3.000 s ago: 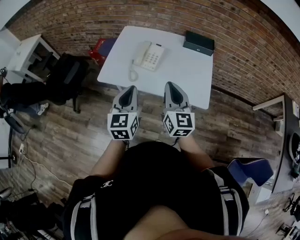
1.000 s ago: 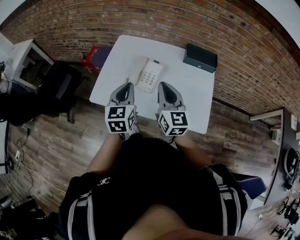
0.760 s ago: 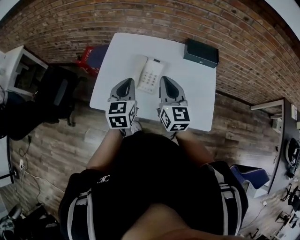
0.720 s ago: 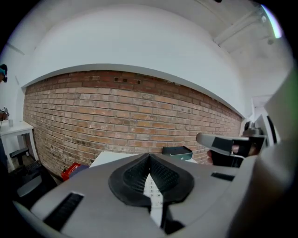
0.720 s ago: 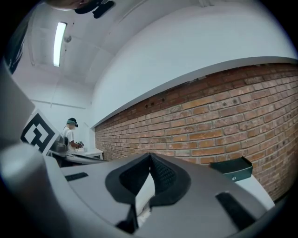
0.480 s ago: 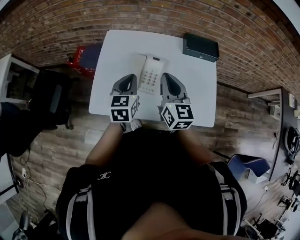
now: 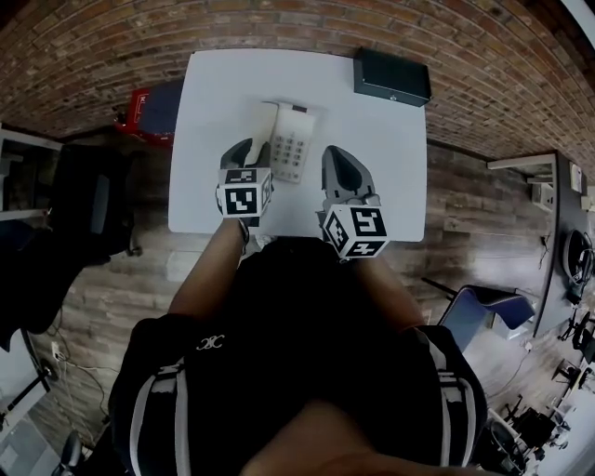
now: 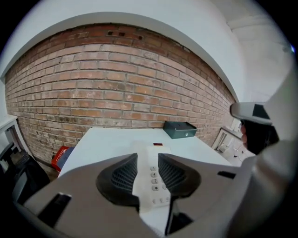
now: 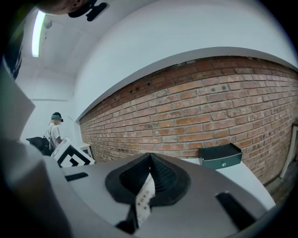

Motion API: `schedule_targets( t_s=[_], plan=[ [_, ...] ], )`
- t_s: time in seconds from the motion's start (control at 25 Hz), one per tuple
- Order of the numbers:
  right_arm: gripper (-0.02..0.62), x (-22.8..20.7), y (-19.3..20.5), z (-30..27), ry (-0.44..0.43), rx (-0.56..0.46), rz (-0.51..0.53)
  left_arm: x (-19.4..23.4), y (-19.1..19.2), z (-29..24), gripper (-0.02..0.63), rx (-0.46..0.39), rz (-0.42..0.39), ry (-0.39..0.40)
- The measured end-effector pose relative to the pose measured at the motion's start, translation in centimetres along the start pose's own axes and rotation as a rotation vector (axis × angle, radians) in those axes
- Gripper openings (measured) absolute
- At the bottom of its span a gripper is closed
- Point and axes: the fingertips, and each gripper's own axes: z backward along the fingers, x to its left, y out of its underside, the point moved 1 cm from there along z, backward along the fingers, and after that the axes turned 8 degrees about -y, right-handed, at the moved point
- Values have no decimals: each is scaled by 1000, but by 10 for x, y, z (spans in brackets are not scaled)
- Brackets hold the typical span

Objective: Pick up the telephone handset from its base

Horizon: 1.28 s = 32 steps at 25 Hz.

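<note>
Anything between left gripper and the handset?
Nothing visible. The left gripper, jaws opening with nothing between them, points straight at the handset on its base. The dark box sits clear at the far right corner of the table.

The table (image 7: 390, 177) surface right of the telephone (image 7: 291, 144) is left bare up to the dark box (image 7: 391, 76) at the far right corner. Passage beyond the far edge is blocked by the brick wall (image 7: 279, 23).
</note>
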Motion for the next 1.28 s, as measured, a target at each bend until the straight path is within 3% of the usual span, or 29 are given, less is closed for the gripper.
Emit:
schedule_targets(
  t_s=[0.24,0.64,0.96,1.28],
  plan=[
    [-2,-15,10,1,9,32,5,8,17,-39,154,93,-55,-70],
    [-2,-25,14,6,6,59,-2,12,29,-73,207,204,-115,-81],
    [-3,-33,24,15,12,87,-19,11,34,-82,202,227,-112,-94],
    [-2,-39,6,18,-5,39,-25,12,33,-71,186,238,-75,-101]
  ],
)
